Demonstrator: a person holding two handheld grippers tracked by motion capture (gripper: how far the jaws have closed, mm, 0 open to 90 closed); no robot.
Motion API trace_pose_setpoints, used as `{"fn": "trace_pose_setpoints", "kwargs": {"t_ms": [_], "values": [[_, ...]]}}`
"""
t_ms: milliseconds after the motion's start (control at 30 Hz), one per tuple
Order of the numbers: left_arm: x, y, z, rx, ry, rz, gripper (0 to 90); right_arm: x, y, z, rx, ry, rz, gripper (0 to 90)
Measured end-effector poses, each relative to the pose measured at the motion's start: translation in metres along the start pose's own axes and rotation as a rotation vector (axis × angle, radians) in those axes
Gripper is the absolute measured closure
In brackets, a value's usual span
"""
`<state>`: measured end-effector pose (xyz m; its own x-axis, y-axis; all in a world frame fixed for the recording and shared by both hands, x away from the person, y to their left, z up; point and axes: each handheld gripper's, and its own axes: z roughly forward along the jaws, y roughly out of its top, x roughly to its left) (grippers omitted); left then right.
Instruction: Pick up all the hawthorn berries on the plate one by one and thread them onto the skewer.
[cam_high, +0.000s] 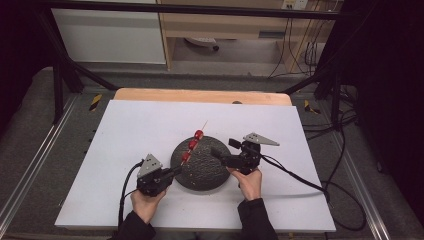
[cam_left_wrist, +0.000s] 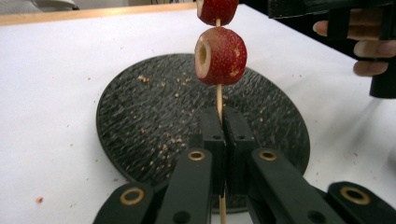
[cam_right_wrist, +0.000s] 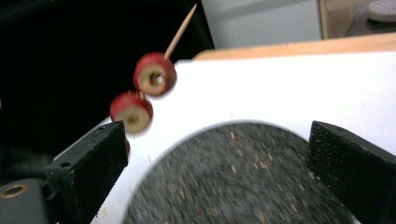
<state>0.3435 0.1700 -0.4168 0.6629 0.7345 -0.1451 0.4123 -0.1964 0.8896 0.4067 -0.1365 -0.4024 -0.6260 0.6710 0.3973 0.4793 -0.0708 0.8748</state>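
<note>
The white rectangular tabletop (cam_high: 150, 130) carries a round, dark, rough-textured stone plate (cam_high: 202, 172) near the middle of its near edge, strewn with pale crumbs. Over the plate's far-left rim a thin wooden skewer (cam_high: 202, 125) slants up toward the far edge, threaded with three red, cored fruit rounds (cam_high: 192, 145).

The left gripper (cam_high: 175, 171) is clenched on the skewer's bare lower end. The right gripper (cam_high: 220, 150) hangs over the plate's right side with its jaws spread wide and nothing between them.

The step in hand looks like working the fruit along the stick. To do it well, the left hand should keep the skewer steady and tilted over the plate so anything that drops lands there. The right jaws should close on one round only, across its red sides, and push straight along the stick; a sideways pull could snap the thin wood or split the fruit.

Each round is glossy red outside, with a pale hollow core.
</note>
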Motion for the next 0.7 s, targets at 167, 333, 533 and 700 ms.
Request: {"fn": "trace_pose_setpoints", "kwargs": {"t_ms": [167, 333, 533, 700], "values": [[0.009, -0.001, -0.006, 0.031, -0.029, 0.003, 88.1, -0.008, -0.006, -0.006, 0.123, -0.022, -0.065, 3.3], [0.015, 0.001, -0.010, 0.065, -0.039, 0.024, 88.1, -0.014, -0.011, -0.009, 0.278, -0.067, -0.118, 3.3], [0.021, 0.008, -0.012, 0.101, -0.045, 0.047, 88.1, -0.022, -0.021, -0.019, 0.333, -0.055, -0.176, 2.3], [0.025, 0.016, -0.014, 0.134, -0.046, 0.072, 88.1, -0.032, -0.030, -0.036, 0.366, -0.037, -0.222, 1.4]]}}
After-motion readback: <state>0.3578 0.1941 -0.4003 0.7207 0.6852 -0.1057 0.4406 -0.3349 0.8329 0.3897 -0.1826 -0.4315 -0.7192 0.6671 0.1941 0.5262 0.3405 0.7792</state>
